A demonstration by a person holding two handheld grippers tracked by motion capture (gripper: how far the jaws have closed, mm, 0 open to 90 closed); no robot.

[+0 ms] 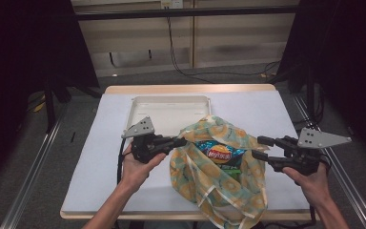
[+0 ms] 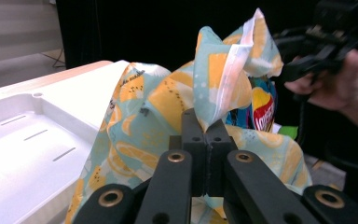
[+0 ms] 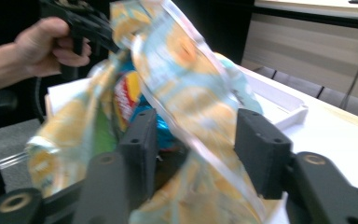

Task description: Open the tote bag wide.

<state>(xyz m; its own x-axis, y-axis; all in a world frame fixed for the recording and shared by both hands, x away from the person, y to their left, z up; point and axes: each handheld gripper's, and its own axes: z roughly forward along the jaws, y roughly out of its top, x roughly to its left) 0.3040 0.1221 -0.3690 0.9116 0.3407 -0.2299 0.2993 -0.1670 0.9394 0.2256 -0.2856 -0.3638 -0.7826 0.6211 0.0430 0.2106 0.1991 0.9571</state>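
Patterned bag [image 1: 219, 167], high view's white tray [image 1: 169, 112], left hand-held gripper [image 2: 206, 135] pinching rim

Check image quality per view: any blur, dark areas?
High view: sharp on the table, dark curtains at both sides, bag evenly lit. Left gripper view: crisp on the jaws and bag, black background. Right gripper view: motion blur smears the bag and snack pack; jaws sharper.

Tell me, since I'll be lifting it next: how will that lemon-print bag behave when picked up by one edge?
Probably floppy: the bag folds and sags where the left gripper pinches its rim. Likely light, since it seems thin and crumpled. The chip packet inside may shift or slide out if the bag tilts.
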